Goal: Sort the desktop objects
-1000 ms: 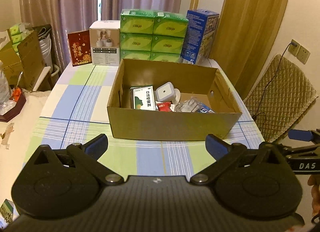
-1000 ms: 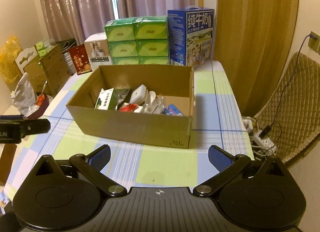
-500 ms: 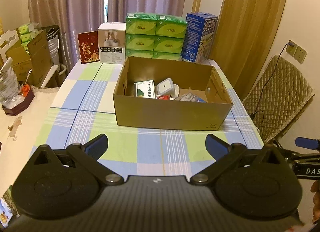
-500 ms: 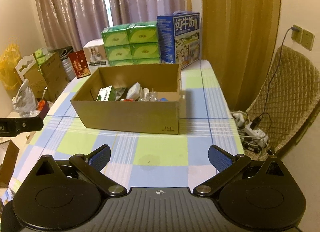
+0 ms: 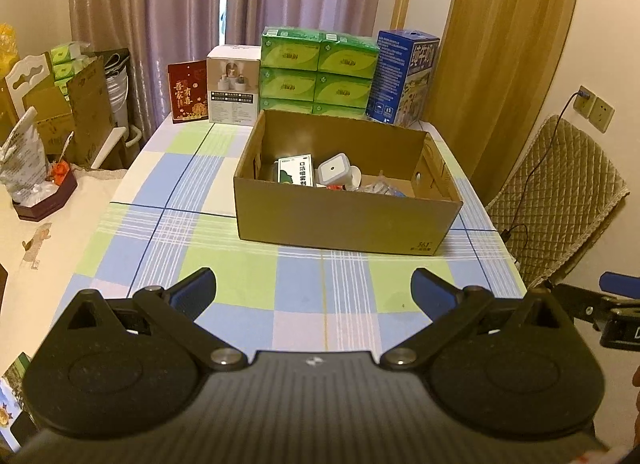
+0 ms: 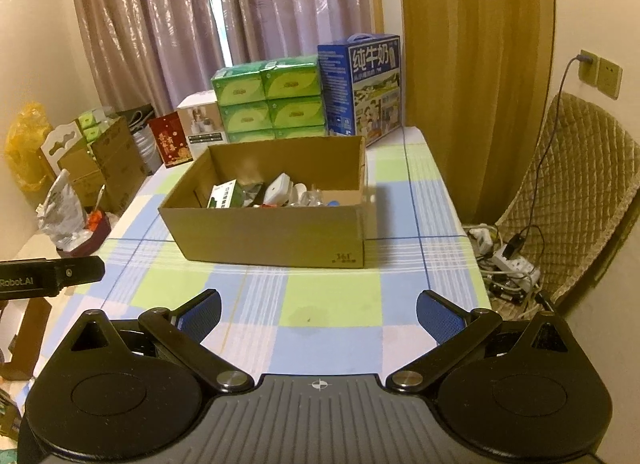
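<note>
Closest to me, the left gripper (image 5: 312, 290) and the right gripper (image 6: 318, 312) both hang over the near edge of the checked tablecloth (image 5: 256, 280), fingers spread wide, holding nothing. The cloth between them and the cardboard box (image 5: 344, 219) lies bare. Inside the box sit a green-and-white spray carton (image 5: 296, 171), a small white square device (image 5: 333, 171) and some crinkled packets (image 5: 380, 186). Beyond it, against the curtain, stand green tissue packs (image 5: 318, 67) and a blue milk carton (image 6: 360, 83). The sorting looks finished, or nearly so.
</note>
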Demonstrator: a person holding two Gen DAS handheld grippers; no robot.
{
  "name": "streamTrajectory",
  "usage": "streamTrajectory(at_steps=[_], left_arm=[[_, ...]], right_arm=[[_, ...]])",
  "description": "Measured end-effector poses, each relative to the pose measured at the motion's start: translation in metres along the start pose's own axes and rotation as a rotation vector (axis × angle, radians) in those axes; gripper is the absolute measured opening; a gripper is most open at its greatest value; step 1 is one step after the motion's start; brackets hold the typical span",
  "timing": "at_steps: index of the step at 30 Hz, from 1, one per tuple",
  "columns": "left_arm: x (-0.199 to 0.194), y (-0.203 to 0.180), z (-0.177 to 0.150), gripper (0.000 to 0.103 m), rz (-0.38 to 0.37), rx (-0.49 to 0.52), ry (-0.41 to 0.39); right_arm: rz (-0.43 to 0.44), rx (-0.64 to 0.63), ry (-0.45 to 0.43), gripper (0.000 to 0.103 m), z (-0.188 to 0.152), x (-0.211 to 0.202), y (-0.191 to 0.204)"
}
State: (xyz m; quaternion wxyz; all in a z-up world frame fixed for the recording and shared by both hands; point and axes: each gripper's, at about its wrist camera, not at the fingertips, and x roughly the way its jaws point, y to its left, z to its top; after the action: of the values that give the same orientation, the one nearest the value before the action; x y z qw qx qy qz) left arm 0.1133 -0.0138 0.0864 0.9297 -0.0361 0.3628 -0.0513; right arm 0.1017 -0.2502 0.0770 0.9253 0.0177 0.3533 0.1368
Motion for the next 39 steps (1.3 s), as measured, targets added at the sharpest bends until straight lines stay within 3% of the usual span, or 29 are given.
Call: streamTrajectory(at_steps=[21,39], left_arm=[[-0.001,-0.006,-0.008,0.102,-0.008,-0.003,0.018],[0.004,-0.009,-0.012,0.102,0.029,0.017,0.018]], right_arm=[[-0.009,0.011,0.006,0.101,-0.006,0.002,-0.003],[-0.021,0.013,0.017,0.101,-0.011,0.006,-0.005]])
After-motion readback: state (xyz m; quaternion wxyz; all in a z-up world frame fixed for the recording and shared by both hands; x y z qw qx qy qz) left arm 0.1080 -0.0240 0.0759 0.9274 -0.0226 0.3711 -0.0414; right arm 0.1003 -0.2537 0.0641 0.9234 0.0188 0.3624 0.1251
